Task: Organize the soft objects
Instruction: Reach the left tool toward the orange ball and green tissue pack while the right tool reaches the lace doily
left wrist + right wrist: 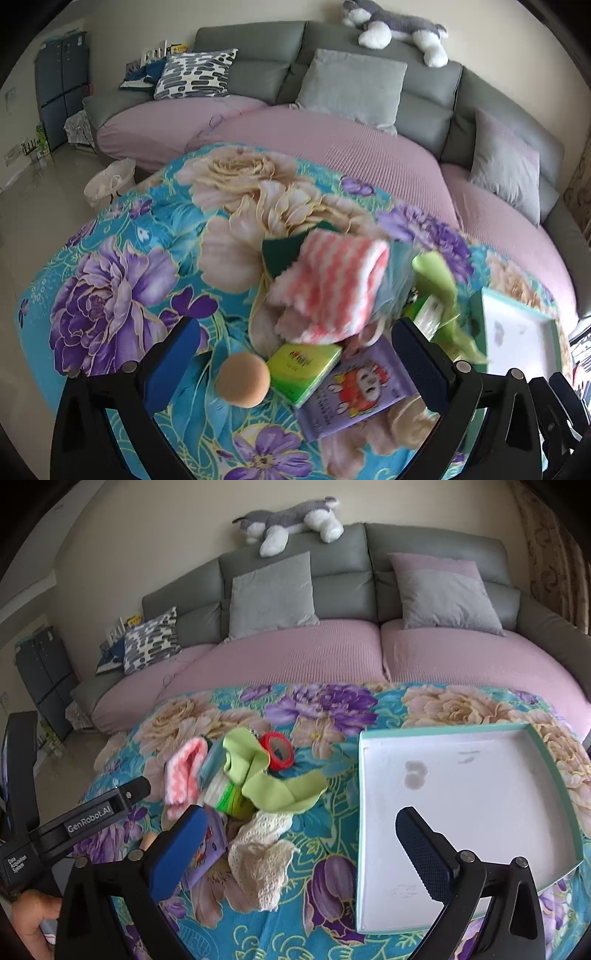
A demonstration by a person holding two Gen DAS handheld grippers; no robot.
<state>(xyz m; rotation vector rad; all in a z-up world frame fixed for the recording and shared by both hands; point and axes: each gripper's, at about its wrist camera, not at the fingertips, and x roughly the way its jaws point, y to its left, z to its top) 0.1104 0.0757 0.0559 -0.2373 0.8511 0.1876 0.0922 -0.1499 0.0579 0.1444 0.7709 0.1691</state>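
Observation:
A pile of soft things lies on the floral cloth (pixel 122 258): a pink-and-white striped cloth (pixel 328 284), a green sponge (pixel 284 247), a lime cloth (pixel 273 779), a cream lace cloth (pixel 262 856), a red tape roll (pixel 279 751), a tan puff ball (pixel 242 380), a green tissue pack (pixel 304 369) and a purple pack (pixel 358 387). My left gripper (pixel 295 358) is open, its fingers on either side of the puff and packs. My right gripper (pixel 301 834) is open above the lace cloth. A white tray (pixel 480 856) with a teal rim lies empty at the right.
A grey sofa with pink seat covers (pixel 295 657) stands behind the table, with cushions (pixel 271 594) and a plush husky (pixel 291 520) on its back. A white basket (pixel 110 181) sits on the floor at the left. A dark cabinet (pixel 61 85) stands far left.

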